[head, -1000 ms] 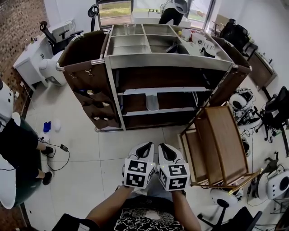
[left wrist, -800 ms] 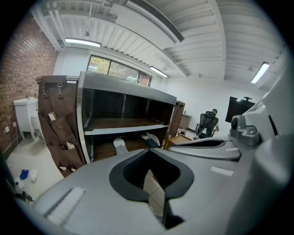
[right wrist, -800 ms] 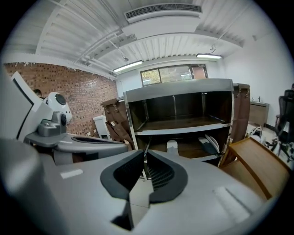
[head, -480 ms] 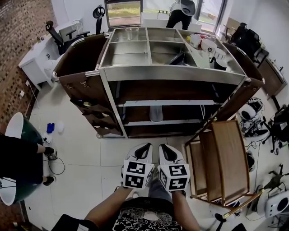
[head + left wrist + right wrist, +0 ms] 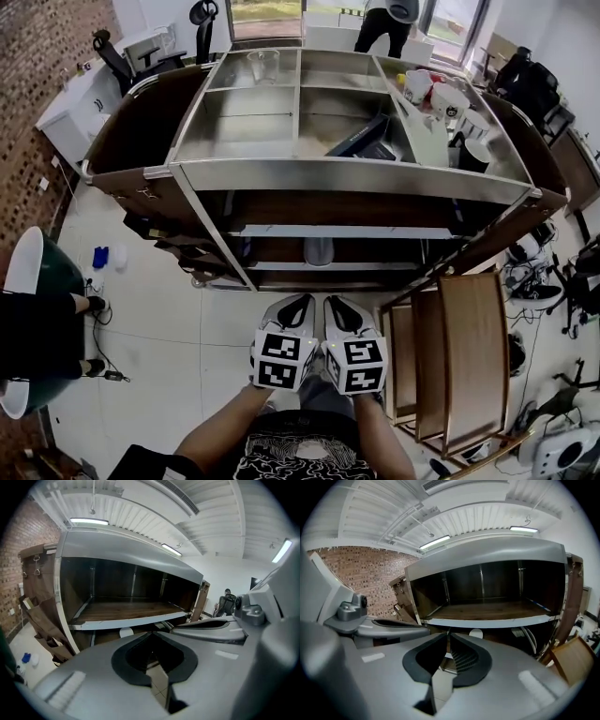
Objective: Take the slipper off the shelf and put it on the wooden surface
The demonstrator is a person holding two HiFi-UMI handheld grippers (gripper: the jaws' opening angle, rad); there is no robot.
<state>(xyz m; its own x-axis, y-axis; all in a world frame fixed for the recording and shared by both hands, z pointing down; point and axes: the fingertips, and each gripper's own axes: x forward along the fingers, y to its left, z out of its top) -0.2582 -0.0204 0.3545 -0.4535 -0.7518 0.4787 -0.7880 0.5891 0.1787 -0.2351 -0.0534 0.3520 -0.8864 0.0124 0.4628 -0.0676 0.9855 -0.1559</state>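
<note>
A pale slipper (image 5: 319, 251) stands on the lower shelf of the steel and brown cart (image 5: 356, 173); it shows as a small white shape in the left gripper view (image 5: 125, 632) and in the right gripper view (image 5: 476, 633). My left gripper (image 5: 298, 305) and right gripper (image 5: 337, 305) hang side by side over the floor, a short way in front of that shelf and pointing at it. Both are shut with nothing between the jaws (image 5: 151, 632) (image 5: 448, 632). A slatted wooden rack (image 5: 473, 356) stands to my right.
The cart's top tray (image 5: 281, 122) holds cups and a dark box at the right. A brown pocket bag (image 5: 178, 244) hangs on its left end. A person's feet and a green tub (image 5: 52, 281) are at the left. A cable lies on the floor tiles.
The cart has drawn nearer and fills more of the head view, with the wooden rack sliding lower right. Both grippers have stayed side by side and shut.
</note>
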